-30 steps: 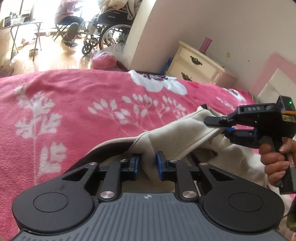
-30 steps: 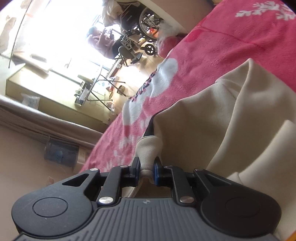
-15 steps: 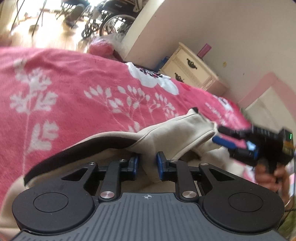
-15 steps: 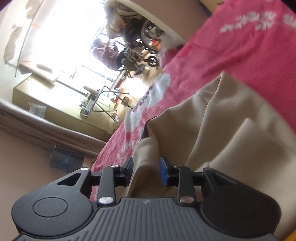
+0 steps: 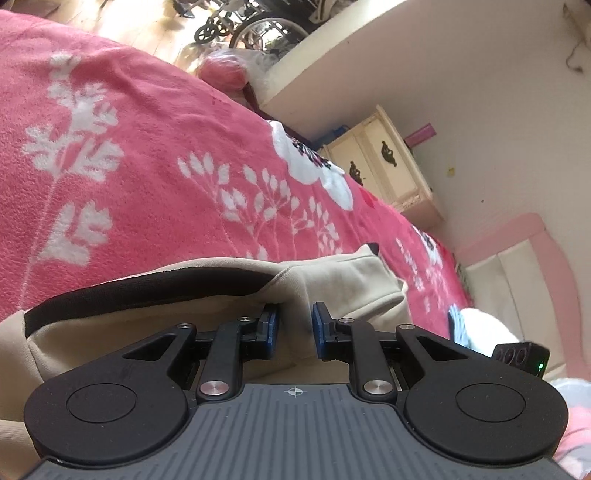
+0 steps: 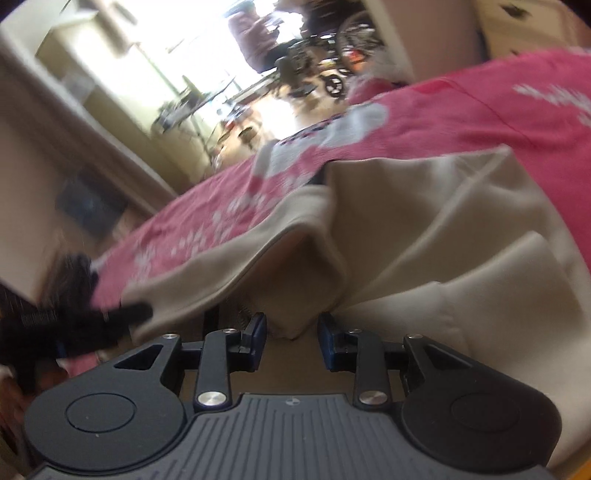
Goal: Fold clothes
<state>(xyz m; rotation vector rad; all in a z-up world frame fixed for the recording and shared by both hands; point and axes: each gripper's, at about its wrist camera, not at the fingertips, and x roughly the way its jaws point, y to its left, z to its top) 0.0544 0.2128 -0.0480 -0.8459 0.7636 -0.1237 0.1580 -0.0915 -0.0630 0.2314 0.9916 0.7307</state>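
Both tools gape: left tool (image 5: 294, 332) and right tool (image 6: 291, 338) straddle beige garment (image 6: 424, 229).

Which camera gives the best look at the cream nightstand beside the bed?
The left wrist view. There the cream nightstand stands sharp and unobstructed past the pink floral blanket, with two dark drawer pulls showing. In the right wrist view only a blurred pale corner with a dark pull shows at the top right edge.
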